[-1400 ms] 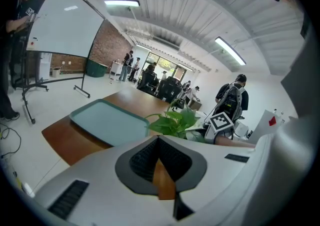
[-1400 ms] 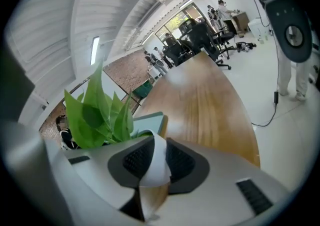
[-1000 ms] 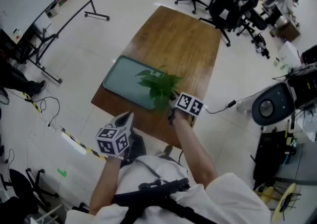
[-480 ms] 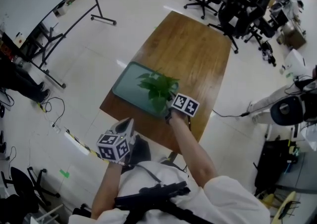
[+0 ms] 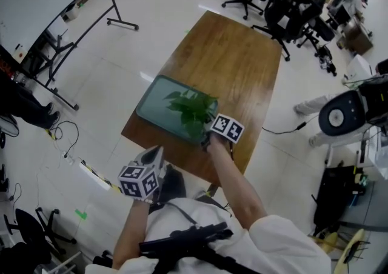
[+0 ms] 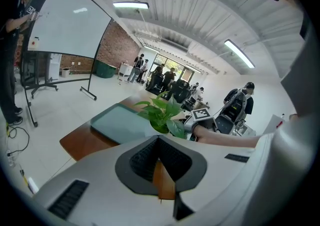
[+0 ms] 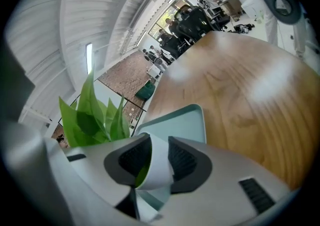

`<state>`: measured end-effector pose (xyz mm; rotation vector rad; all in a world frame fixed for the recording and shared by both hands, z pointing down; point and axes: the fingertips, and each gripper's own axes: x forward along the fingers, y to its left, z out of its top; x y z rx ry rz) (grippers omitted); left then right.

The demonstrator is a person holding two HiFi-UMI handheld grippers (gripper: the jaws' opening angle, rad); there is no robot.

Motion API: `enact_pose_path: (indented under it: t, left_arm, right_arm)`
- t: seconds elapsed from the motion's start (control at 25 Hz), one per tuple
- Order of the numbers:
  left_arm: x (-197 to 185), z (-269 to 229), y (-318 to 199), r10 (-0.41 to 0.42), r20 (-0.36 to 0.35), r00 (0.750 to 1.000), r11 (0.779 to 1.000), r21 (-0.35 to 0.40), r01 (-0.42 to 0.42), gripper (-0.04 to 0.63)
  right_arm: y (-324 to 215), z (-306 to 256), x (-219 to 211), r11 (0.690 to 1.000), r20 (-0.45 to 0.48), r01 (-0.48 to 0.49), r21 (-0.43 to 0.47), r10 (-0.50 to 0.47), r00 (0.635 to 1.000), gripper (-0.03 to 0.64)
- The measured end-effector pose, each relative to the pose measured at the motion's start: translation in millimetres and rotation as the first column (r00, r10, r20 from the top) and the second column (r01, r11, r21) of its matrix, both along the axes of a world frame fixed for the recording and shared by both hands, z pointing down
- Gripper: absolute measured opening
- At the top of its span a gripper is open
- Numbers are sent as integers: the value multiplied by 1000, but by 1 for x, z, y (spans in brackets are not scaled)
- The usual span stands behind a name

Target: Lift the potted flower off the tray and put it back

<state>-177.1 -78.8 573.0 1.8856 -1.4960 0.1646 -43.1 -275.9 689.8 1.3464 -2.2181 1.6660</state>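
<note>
The potted flower (image 5: 193, 109), green leaves in a white pot (image 7: 159, 170), stands at the near right corner of the pale green tray (image 5: 159, 98) on the wooden table (image 5: 233, 54). My right gripper (image 5: 206, 138) reaches in under the leaves. Its jaws are opening, with the pot's white rim between them and a gap showing beside one pad (image 7: 134, 159). My left gripper (image 5: 156, 153) hangs off the table's near left edge, shut and empty. From there it looks toward the flower (image 6: 161, 115) and the tray (image 6: 117, 122).
Several office chairs (image 5: 285, 0) crowd the table's far end. A whiteboard on a stand (image 5: 115, 0) is at the left, with a person (image 5: 24, 100) beside it. A round white machine (image 5: 339, 115) and cables lie on the floor at the right.
The right gripper and the flower have sunk a little onto the tray's near right corner. The left gripper has drifted slightly.
</note>
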Motion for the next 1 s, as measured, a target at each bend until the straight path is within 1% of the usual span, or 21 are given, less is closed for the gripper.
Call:
enact_pose_path:
  t: [0.08,0.16,0.28,0.4,0.48,0.52,0.56,0.6,0.76,0.88,1.0]
  left_arm:
    - [-1,-1,0,0,0,1000,1000,0,0,0]
    - [-2,-1,0,-2,1,1000,1000,-1,2,0]
    - [-2,0,-6,-2,1,1000,1000,9,2,0]
    - [2,-1,-8,4,-1,1000,1000,12,-4,0]
    - [6,-8,-11,5,1,1000,1000,27,-5,0]
    - [7,-15,-14,5,5,1000,999,43,-6,0]
    - [9,-21,-19,7,10,1000,998,60,-8,0]
    - [12,-27,-23,10,14,1000,997,75,-11,0]
    - [30,-46,-29,28,19,999,992,120,-31,0]
    - [46,-59,-27,45,28,999,989,143,-49,0]
    - [60,-65,-22,50,33,998,986,156,-55,0]
  right_arm:
    - [-2,-5,3,1000,36,-27,4,27,999,178]
    - [-5,-10,7,999,59,-51,12,50,997,178]
    - [-14,-18,16,996,59,-76,40,74,996,178]
    - [-10,-28,36,993,63,-101,61,97,993,178]
    - [-4,-41,49,991,63,-97,93,91,994,174]
    - [-3,-51,54,989,64,-85,119,78,995,130]
    - [-2,-62,57,987,62,-69,147,60,996,129]
    - [0,-72,59,984,55,-49,174,40,998,110]
    - [21,-107,68,962,-7,37,271,-36,999,0]
    - [44,-128,69,942,-70,122,312,-105,992,0]
    - [74,-135,66,920,-182,248,302,-200,963,0]
